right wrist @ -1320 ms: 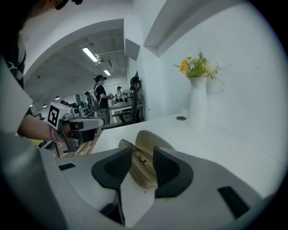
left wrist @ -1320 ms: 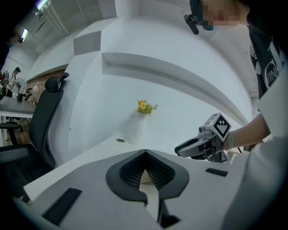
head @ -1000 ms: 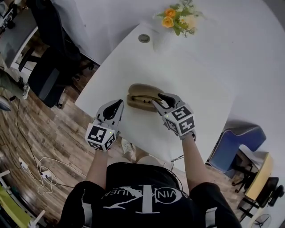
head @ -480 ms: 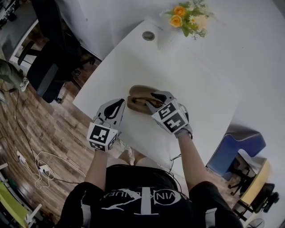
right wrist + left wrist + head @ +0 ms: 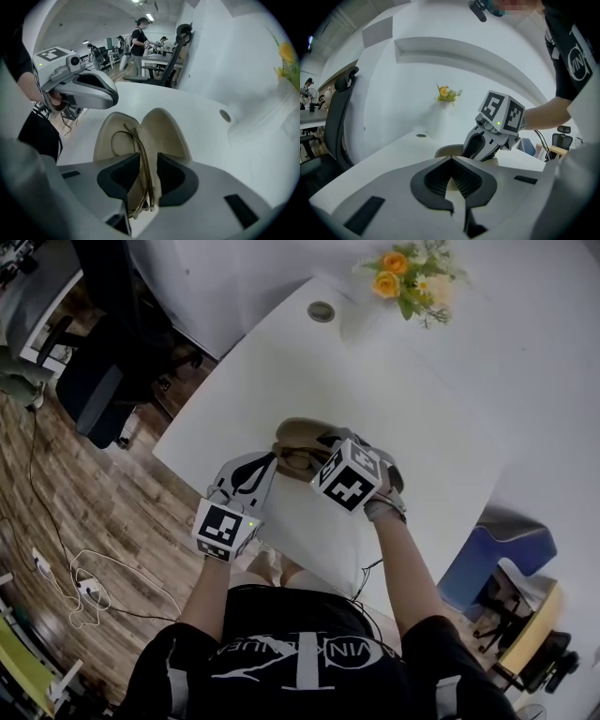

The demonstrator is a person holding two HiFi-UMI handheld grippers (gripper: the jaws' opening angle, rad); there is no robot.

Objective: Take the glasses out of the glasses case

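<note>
A tan glasses case (image 5: 298, 432) lies open on the white table (image 5: 422, 427). In the right gripper view its cream inside (image 5: 164, 129) holds folded glasses (image 5: 136, 145) with a thin gold frame. My right gripper (image 5: 323, 452) points steeply down into the case. Its jaws (image 5: 148, 173) are closing, with the folded temples between the pads and a little gap still showing. My left gripper (image 5: 266, 463) sits low at the case's near left end, tips together. In the left gripper view (image 5: 451, 161) the beige case shows just past its tips; I cannot tell if they touch.
A vase of yellow flowers (image 5: 412, 273) and a round cable grommet (image 5: 321, 311) are at the table's far side. The table's front edge runs close under both grippers. A black office chair (image 5: 103, 381) stands on the wooden floor at left, a blue seat (image 5: 487, 559) at right.
The right gripper has tipped from nearly level to steeply downward and sunk over the open case. The left gripper has slid a little toward the case's end.
</note>
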